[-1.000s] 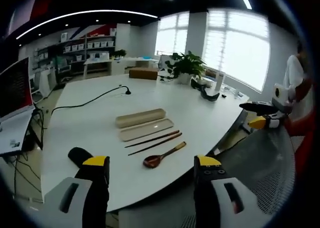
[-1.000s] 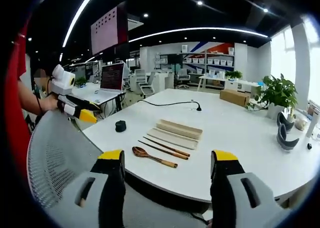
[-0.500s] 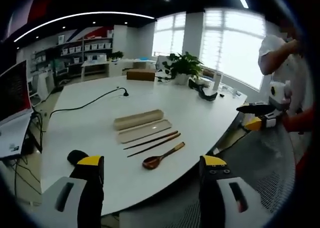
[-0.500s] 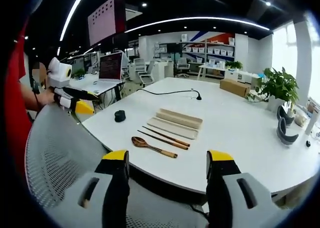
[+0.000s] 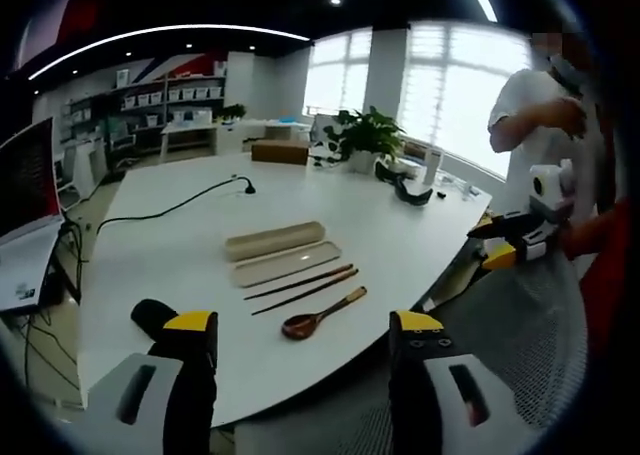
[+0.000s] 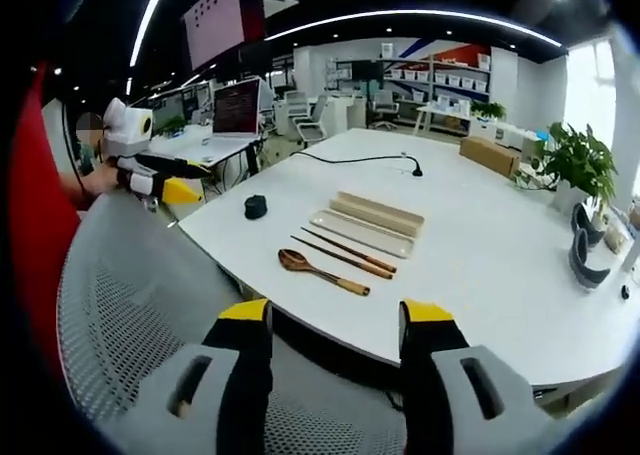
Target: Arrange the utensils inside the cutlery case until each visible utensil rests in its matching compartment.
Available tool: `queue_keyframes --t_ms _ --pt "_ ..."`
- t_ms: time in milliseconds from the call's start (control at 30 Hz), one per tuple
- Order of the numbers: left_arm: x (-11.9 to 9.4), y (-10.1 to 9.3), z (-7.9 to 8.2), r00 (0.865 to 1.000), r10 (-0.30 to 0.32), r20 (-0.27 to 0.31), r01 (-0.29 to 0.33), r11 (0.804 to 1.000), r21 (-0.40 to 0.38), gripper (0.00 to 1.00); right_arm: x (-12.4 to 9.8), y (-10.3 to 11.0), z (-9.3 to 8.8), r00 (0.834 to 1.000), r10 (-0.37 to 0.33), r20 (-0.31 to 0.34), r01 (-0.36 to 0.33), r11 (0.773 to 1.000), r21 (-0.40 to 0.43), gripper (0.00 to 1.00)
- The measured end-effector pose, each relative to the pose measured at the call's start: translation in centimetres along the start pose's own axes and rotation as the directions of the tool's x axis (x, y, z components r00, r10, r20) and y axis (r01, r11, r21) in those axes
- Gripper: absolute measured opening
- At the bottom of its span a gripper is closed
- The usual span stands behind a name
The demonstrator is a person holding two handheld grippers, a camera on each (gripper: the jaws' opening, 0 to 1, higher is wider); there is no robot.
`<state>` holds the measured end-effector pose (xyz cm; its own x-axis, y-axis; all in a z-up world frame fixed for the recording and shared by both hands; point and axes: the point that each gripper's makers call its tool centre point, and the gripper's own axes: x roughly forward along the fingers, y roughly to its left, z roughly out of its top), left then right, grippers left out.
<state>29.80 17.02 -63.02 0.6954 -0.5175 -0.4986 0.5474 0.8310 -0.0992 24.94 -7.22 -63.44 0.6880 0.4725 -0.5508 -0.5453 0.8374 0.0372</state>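
Both grippers wide apart and empty, well back from spoon (image 6: 322,272), lengthwise across, bowl toward left gripper (image 6: 160,182)

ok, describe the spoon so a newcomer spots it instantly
On the big white table, find the row of long thin things near the front edge. The spoon lies nearest that edge, next to the chopsticks, with the beige case beyond them. It alone has a rounded dark-brown bowl at one end.
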Motion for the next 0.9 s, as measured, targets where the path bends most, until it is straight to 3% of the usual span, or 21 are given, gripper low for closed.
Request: queue_keyframes --t_ms 167,267,533,700,833,900 --pt "0.0 -0.2 -0.2 1.0 -0.006 -0.016 0.006 1.0 0.014 0.69 -0.1 -0.2 -0.2 0.998 0.014 -0.055 -0.016 0.999 -0.029 0.35" --pt "0.0 -0.3 -0.4 1.0 -0.008 -0.028 0.008 1.0 0.022 0.67 -0.4 -0.2 0.8 1.0 0.01 -0.007 -0.01 1.0 -0.004 0.34" --pt "0.0 -1.0 0.1 0.999 -0.04 -0.008 0.04 0.998 0.042 0.6 -0.5 -1.5 0.8 0.996 -0.082 -0.04 0.08 0.995 -0.052 0.32" --pt "0.1 -1.0 -0.2 0.999 -0.042 -0.024 0.043 0.998 0.042 0.63 -0.5 -1.4 1.3 0.996 -0.064 -0.069 0.056 0.992 -0.117 0.39" --pt "0.2 -1.0 -0.3 0.998 -0.043 -0.034 0.044 0.998 0.045 0.64 -0.2 -1.0 2.5 0.996 -0.013 -0.09 -0.006 0.979 -0.202 0.3" --pt "0.2 -1.0 -0.4 0.998 -0.043 -0.039 0.044 0.998 0.04 0.64 0.0 -1.1 3.1 0.996 -0.028 -0.082 0.01 0.977 -0.214 0.32"
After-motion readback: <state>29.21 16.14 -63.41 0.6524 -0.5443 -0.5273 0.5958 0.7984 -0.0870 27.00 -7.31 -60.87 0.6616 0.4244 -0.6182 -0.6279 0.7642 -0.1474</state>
